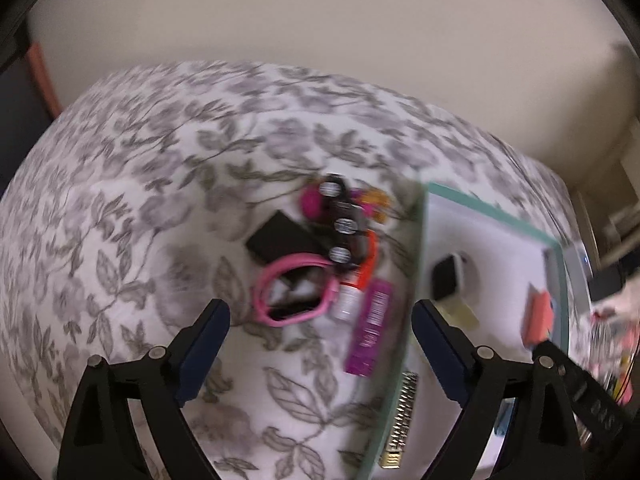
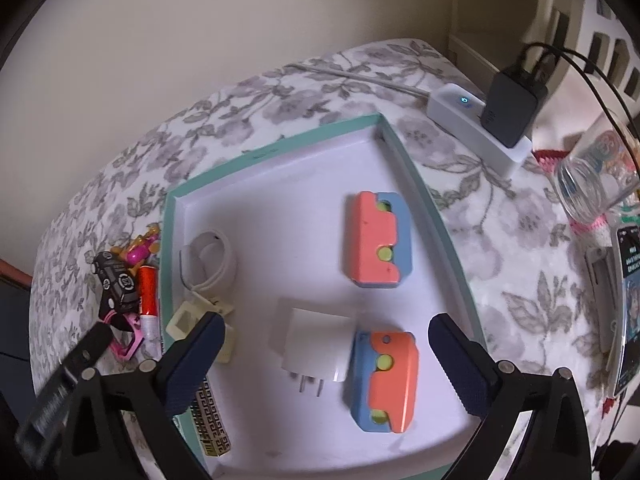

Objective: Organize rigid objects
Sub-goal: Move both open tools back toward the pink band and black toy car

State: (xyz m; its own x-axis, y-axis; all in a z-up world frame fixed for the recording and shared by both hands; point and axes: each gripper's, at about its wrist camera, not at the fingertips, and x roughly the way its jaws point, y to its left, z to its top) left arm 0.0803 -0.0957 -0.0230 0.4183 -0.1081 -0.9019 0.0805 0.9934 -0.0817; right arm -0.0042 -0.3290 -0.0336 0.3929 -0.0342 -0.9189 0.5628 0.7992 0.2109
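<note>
My left gripper (image 1: 320, 312) stands open above the flowered cloth, nothing between its fingers. Ahead of it lies a blurred pile: a pink band (image 1: 288, 292), a black flat box (image 1: 280, 242), a black toy car (image 1: 344, 220), an orange-capped tube (image 1: 360, 280) and a purple tube (image 1: 370, 328). To the right sits the teal-rimmed white tray (image 2: 280, 142). My right gripper (image 2: 326, 320) hangs open over the tray, its pads touching nothing. In the tray lie a white charger plug (image 2: 314, 344), two orange-and-blue toys (image 2: 374, 240) (image 2: 388, 380), a white coiled band (image 2: 208, 256) and cream square pieces (image 2: 188, 320).
A gold patterned bar (image 2: 210, 420) leans at the tray's near left rim. Right of the tray are a white power strip (image 2: 456, 116) with a black adapter (image 2: 512, 108), a clear bottle (image 2: 596, 176) and a phone (image 2: 632, 312). A beige wall stands behind the table.
</note>
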